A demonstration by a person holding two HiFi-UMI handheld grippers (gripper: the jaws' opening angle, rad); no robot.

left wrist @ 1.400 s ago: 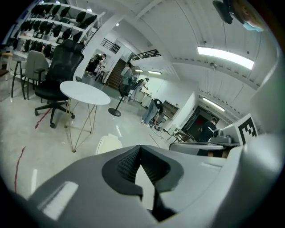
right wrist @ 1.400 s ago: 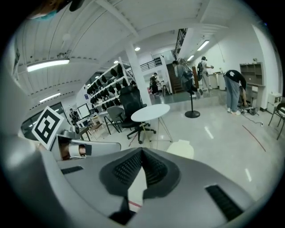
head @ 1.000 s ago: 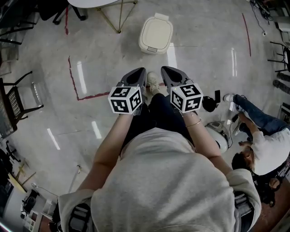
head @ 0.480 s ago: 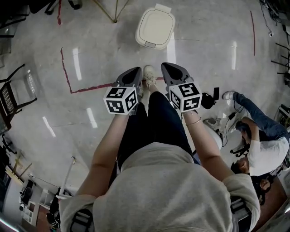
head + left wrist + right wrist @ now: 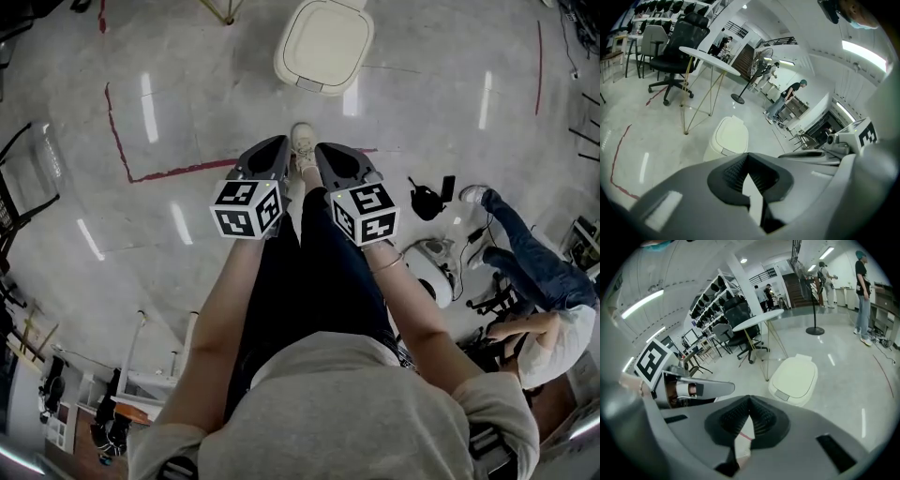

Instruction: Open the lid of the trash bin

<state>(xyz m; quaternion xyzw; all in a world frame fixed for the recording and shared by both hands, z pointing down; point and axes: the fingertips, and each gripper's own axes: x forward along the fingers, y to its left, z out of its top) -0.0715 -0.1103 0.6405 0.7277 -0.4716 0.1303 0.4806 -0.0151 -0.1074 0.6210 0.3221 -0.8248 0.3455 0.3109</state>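
The cream trash bin [image 5: 323,45] stands on the floor at the top of the head view, its lid down. It also shows ahead of both grippers: trash bin [image 5: 729,138] and trash bin [image 5: 794,378]. My left gripper [image 5: 272,155] and right gripper [image 5: 333,159] are held side by side in the air above the person's legs and shoe, well short of the bin. The left gripper [image 5: 747,157] has its jaw tips together with nothing between them. The right gripper [image 5: 750,399] is shut and empty too.
A round white table [image 5: 708,58] on thin gold legs and a black office chair [image 5: 677,47] stand beyond the bin. Red tape lines [image 5: 169,173] mark the floor at left. A seated person [image 5: 534,281], a black bag [image 5: 427,200] and a white device [image 5: 431,267] are at right.
The person has stepped forward, so the bin is nearer and higher in the head view. The right gripper has drawn in closer to the left one. Both stay shut.
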